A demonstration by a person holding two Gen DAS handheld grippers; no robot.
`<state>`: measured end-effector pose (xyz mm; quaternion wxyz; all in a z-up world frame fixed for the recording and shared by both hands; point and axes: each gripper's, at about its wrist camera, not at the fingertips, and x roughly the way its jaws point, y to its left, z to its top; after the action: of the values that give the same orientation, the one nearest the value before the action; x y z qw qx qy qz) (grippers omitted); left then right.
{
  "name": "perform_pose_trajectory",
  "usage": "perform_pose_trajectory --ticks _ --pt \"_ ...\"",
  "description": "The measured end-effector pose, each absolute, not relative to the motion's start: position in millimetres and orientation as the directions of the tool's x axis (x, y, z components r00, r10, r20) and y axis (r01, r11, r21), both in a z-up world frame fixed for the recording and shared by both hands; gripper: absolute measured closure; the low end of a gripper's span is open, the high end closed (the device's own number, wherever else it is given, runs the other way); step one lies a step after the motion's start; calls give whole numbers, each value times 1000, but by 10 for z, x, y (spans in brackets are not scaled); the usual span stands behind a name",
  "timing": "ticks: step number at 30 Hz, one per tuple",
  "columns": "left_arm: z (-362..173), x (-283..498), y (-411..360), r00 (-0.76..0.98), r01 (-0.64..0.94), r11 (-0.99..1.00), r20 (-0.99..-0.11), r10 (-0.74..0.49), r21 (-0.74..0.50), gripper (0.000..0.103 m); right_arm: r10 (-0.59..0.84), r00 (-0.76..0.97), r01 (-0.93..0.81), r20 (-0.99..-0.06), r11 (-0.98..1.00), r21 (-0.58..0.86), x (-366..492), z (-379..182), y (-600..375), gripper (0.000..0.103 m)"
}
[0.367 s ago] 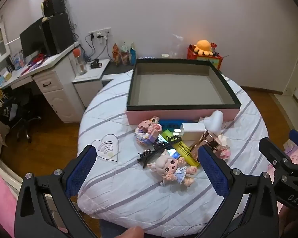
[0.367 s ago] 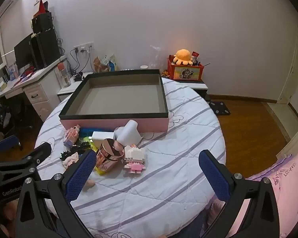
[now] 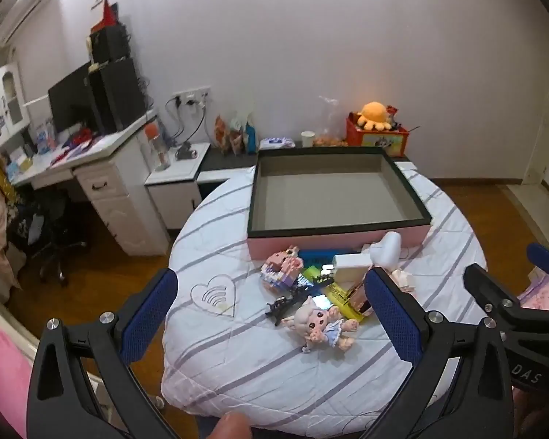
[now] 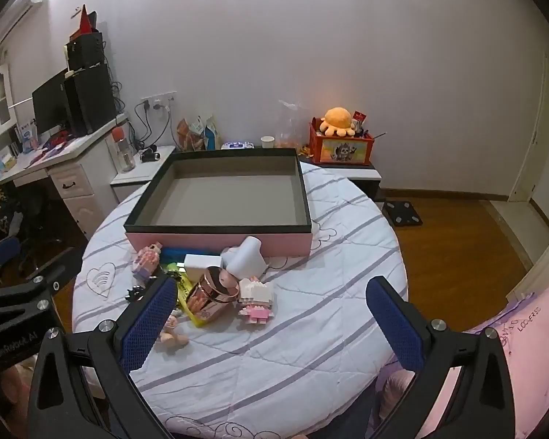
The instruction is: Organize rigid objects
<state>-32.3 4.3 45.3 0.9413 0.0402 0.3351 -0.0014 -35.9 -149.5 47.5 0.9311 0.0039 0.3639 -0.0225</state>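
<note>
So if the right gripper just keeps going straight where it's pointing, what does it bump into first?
Probably the bare striped tablecloth, just right of the pink block figure. The right gripper is open and empty, and nothing shows between its fingers before the cloth. Depth is hard to judge, so the figure might get clipped.

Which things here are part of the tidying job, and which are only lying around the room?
For the job:
- pink box
- doll
- rose-gold can
- two brick figures
- black hair clip
- white block

Only lying about:
- orange plush
- red toy box
- paper cup
- monitor
</note>
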Motion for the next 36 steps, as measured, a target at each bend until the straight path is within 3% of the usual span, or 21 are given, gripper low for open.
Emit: perform_pose_trajectory --ticks 36 --pt "362 -365 165 744 6 999 -668 17 32 0 -57 763 74 -644 997 -1 -515 508 -1505 0"
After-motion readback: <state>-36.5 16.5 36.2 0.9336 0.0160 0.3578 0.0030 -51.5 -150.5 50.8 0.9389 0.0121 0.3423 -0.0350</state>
